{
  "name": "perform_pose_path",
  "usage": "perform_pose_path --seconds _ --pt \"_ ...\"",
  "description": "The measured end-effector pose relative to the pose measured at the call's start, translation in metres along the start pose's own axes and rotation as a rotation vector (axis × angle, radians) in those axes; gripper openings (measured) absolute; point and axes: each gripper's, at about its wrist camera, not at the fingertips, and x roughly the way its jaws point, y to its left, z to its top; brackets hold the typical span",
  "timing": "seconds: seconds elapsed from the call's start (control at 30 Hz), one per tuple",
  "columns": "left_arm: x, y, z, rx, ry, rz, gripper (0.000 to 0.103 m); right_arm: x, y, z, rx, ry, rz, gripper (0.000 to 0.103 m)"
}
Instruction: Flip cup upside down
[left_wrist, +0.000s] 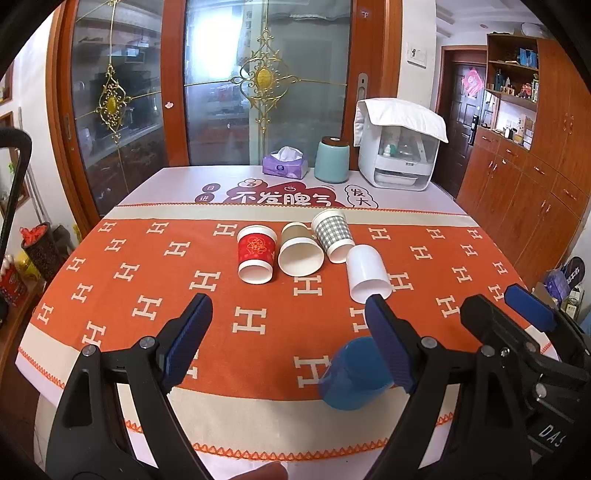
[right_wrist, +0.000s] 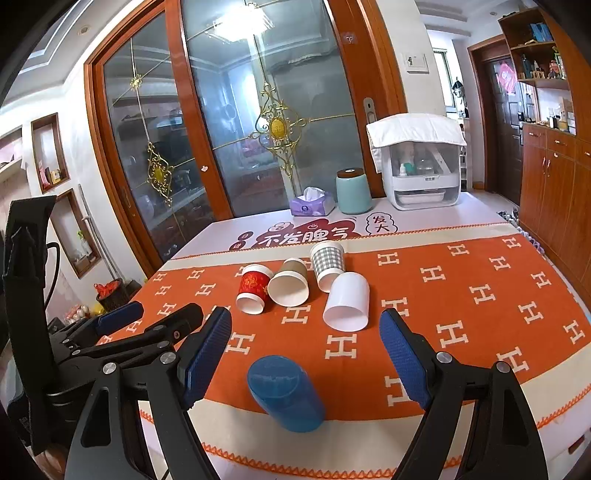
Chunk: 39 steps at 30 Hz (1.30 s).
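Observation:
Several cups lie on their sides on the orange cloth: a red cup (left_wrist: 256, 254) (right_wrist: 253, 288), a brown cup (left_wrist: 300, 249) (right_wrist: 289, 282), a grey checked cup (left_wrist: 333, 235) (right_wrist: 327, 264) and a white cup (left_wrist: 368, 273) (right_wrist: 348, 301), mouths toward me. A blue cup (left_wrist: 352, 374) (right_wrist: 285, 392) stands upside down near the front edge. My left gripper (left_wrist: 290, 332) is open and empty, its right finger in front of the blue cup. My right gripper (right_wrist: 304, 350) is open and empty above the blue cup.
A purple tissue box (left_wrist: 285, 165), a teal canister (left_wrist: 331, 159) and a white appliance with a cloth on top (left_wrist: 399, 147) stand at the table's far edge before glass sliding doors. Wooden cabinets (left_wrist: 528, 177) line the right wall.

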Motion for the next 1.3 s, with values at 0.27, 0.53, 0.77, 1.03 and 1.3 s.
perform_pose_path --seconds 0.27,0.53,0.77,1.03,1.3 --pt "0.0016 0.0009 -0.0012 -0.005 0.002 -0.001 0.083 0.0013 -0.0001 -0.0003 0.001 0.001 0.000 0.083" --pt "0.0030 0.0029 -0.0029 -0.010 0.005 0.000 0.083 0.0018 0.0002 0.0000 -0.002 0.003 0.000 0.083" --pt "0.0031 0.0031 -0.0024 -0.010 0.005 0.001 0.083 0.0022 0.0008 0.0003 -0.002 0.003 -0.001 0.084" --pt "0.0030 0.0036 -0.0029 -0.010 0.005 0.002 0.083 0.0025 0.0010 0.0005 -0.002 0.004 0.000 0.083" --pt "0.0028 0.0041 -0.0039 -0.011 0.010 -0.002 0.083 0.0028 0.0009 0.0009 -0.001 0.005 0.001 0.083"
